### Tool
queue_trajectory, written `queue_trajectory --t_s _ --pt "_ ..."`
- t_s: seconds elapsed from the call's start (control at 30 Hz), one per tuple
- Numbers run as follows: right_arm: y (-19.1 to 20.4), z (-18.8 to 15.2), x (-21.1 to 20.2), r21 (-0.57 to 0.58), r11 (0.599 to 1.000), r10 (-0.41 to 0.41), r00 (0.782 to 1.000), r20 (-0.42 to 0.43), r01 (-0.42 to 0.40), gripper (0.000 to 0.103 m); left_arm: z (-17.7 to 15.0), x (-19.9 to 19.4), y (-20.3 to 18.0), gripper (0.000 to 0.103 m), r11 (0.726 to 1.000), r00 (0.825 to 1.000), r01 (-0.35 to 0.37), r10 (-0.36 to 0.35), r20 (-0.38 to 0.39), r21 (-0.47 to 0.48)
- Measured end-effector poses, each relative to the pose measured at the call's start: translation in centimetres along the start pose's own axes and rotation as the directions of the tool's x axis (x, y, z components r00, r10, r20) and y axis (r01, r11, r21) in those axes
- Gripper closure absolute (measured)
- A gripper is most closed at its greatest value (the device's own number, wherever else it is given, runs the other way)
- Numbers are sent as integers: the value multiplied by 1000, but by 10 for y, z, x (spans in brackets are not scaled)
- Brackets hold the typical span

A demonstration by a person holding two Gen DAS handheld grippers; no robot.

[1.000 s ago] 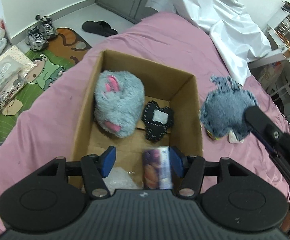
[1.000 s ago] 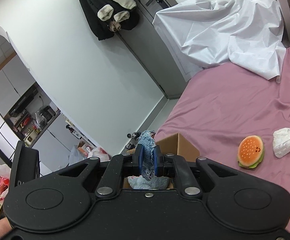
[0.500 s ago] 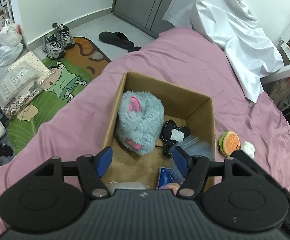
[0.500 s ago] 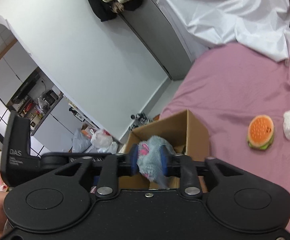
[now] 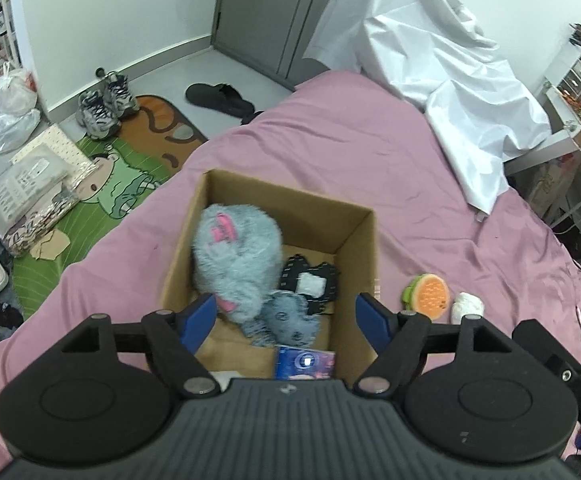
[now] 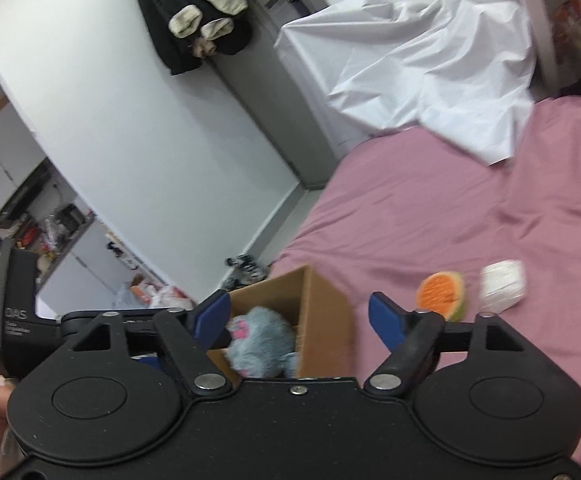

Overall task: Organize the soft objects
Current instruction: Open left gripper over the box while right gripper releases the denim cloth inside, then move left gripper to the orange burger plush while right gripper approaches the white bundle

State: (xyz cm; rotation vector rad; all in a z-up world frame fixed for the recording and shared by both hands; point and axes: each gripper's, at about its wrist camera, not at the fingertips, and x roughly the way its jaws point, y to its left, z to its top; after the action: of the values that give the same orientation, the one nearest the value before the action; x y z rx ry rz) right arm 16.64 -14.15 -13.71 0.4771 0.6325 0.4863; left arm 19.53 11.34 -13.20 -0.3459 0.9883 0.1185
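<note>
Though hovering over the cardboard box [image 5: 354, 264] on the pink bed [image 5: 330, 136], left claw [image 5: 286, 316] gaping wide, gripping nothing. Lying inside already: grey plush [image 5: 236, 256], small denim toy [image 5: 290, 320], black pouch [image 5: 310, 282], blue packet [image 5: 305, 362].

Seen from the right wrist: right claw [image 6: 299, 312] likewise spread and carrying nothing. Waiting right of the box on the bed: burger toy [image 6: 442, 294], white bundle [image 6: 504, 286], probably next.

Plush toys [image 5: 236, 258] in box [image 5: 364, 264] — burger [image 5: 428, 298] beside.
</note>
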Motion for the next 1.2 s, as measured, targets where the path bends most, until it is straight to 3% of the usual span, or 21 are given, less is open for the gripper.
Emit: queue_trajectory --t_s 0.4,1.2 --pt "-40 8 -8 37 991 -123 990 -67 126 23 -3 -4 -49 22 998 1000 1 -3 24 58" --pt "-116 5 7 172 973 -144 987 -77 155 23 -11 41 -118 22 986 999 -33 35 -9 166"
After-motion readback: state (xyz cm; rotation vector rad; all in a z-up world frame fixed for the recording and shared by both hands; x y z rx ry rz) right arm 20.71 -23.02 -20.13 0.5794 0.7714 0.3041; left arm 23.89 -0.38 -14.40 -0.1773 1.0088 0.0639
